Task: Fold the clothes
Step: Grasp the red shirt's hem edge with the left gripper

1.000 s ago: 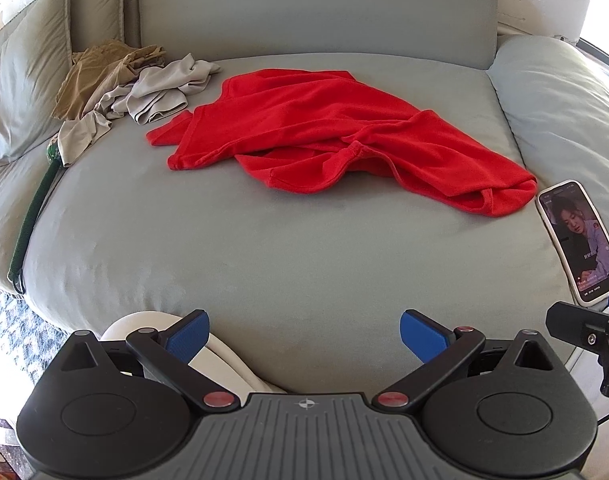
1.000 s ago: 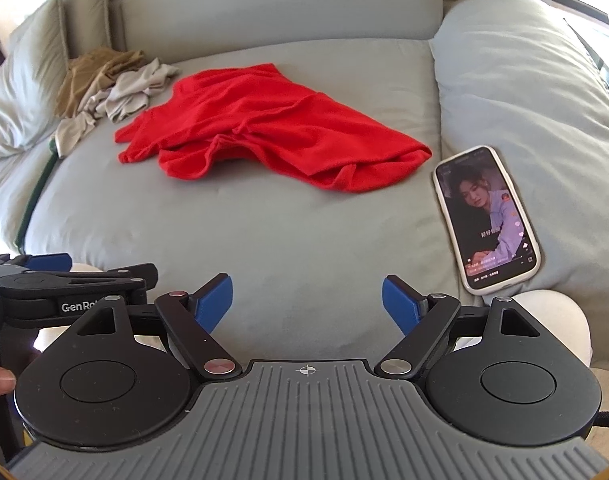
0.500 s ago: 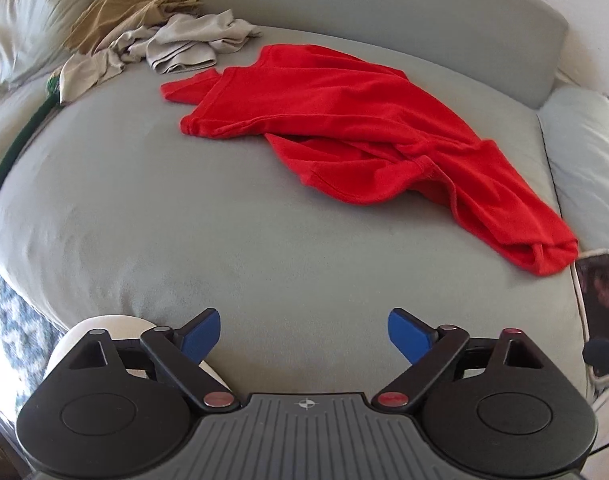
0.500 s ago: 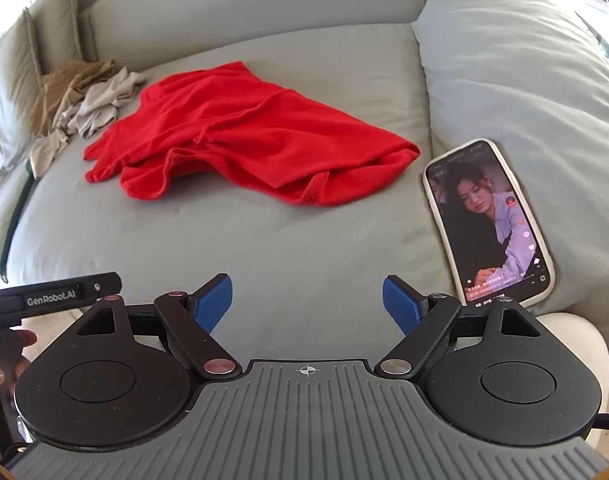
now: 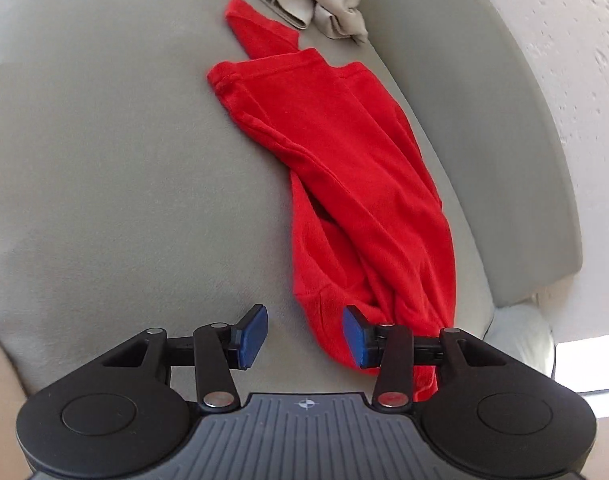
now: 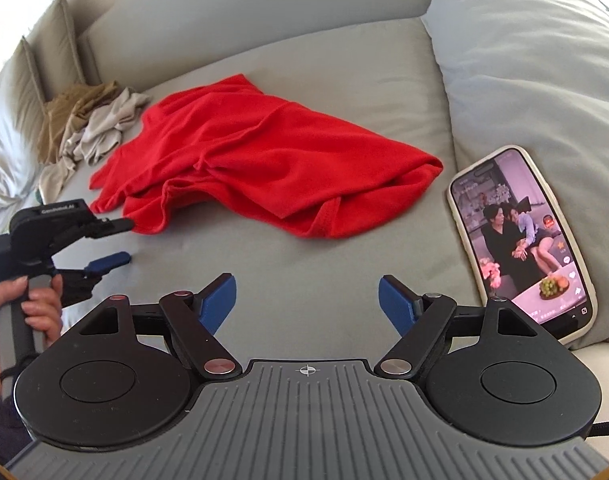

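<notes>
Left gripper [image 5: 304,334] open at red shirt's [image 5: 344,184] hem, possibly touching it. Right gripper [image 6: 306,304] open, empty, above the sofa [image 6: 304,248].

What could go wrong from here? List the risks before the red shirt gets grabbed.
1. The phone lies on the couch seat right beside the red shirt; tugging that end could drag or flip it.
2. The left hand-held gripper is open at a bunched, layered edge, so it may pinch several layers and lift a tangle.
3. The beige clothes touch the shirt's far end and might get pulled along.
</notes>
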`<state>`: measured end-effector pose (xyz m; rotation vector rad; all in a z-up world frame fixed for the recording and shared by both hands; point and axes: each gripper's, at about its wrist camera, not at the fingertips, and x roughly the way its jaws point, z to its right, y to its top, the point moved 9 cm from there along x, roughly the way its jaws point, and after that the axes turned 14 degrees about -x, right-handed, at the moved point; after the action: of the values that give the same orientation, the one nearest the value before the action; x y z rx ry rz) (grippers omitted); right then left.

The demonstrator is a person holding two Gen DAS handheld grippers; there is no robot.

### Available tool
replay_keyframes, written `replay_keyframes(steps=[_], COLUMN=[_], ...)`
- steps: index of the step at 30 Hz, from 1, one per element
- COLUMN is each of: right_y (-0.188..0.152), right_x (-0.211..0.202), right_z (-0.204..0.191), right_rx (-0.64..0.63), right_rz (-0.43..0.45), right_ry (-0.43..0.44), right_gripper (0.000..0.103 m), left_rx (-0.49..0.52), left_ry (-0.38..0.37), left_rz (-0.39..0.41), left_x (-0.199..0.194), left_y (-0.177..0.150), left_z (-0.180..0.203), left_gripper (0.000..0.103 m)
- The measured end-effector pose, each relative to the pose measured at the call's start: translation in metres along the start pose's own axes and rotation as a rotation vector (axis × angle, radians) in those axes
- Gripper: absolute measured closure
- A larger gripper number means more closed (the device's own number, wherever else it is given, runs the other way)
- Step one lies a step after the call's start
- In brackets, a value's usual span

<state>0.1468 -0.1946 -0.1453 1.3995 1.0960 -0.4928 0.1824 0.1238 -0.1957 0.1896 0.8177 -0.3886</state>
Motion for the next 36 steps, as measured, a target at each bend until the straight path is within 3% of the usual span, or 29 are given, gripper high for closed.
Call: replay_keyframes(steps=[2, 4, 10, 14, 15, 16, 18, 20, 25, 28, 31, 36], right_y=[0.0, 0.0, -0.006, -0.01, -0.011, -0.012, -0.014, -0.013, -0.008, -0.005, -0.002, 0.003], right_x=[0.001, 0.002, 0.007, 0.006, 0.006, 0.005, 0.003, 0.0, -0.005, 0.004, 0.013, 0.029], right_z=[0.001, 0.003, 0.013, 0.016, 0.016, 0.017, 0.018, 0.02, 0.028, 0.024, 0.019, 0.01], right_rx=[-0.002, 0.003, 0.041, 0.061, 0.065, 0.069, 0.073, 0.074, 0.08, -0.01, -0.101, -0.254], right_rz=[0.002, 0.003, -0.013, -0.013, -0.013, -0.013, -0.011, -0.002, 0.031, 0.044, 0.058, 0.081], right_ry=[-0.003, -0.005, -0.014, -0.014, -0.014, -0.015, -0.014, -0.015, -0.021, -0.055, -0.089, -0.147], right_gripper=[0.023, 0.023, 0.023, 0.023, 0.023, 0.023, 0.023, 0.023, 0.025, 0.03, 0.032, 0.04], left_rx=[-0.064, -0.101, -0.099, -0.075, -0.084, -0.095, -0.117, -0.098, 0.065, 0.132, 0.213, 0.207], left_ry=[-0.031, -0.059, -0.061, -0.06, -0.065, -0.071, -0.081, -0.112, -0.187, -0.218, -0.164, -0.125], left_rz=[0.004, 0.007, -0.021, -0.086, -0.105, -0.125, -0.166, -0.142, -0.011, 0.052, 0.11, 0.089], left_x=[0.009, 0.017, 0.038, 0.048, 0.05, 0.051, 0.054, 0.043, -0.02, -0.065, -0.089, -0.081], left_y=[0.004, 0.008, 0.013, 0.012, 0.011, 0.01, 0.007, 0.01, 0.019, 0.033, 0.052, 0.054], left_z=[0.0, 0.002, 0.021, 0.029, 0.028, 0.027, 0.024, 0.026, 0.044, 0.044, 0.031, -0.007], left_gripper=[0.059, 0.052, 0.053, 0.073, 0.088, 0.094, 0.095, 0.098, 0.099, 0.099, 0.099, 0.099])
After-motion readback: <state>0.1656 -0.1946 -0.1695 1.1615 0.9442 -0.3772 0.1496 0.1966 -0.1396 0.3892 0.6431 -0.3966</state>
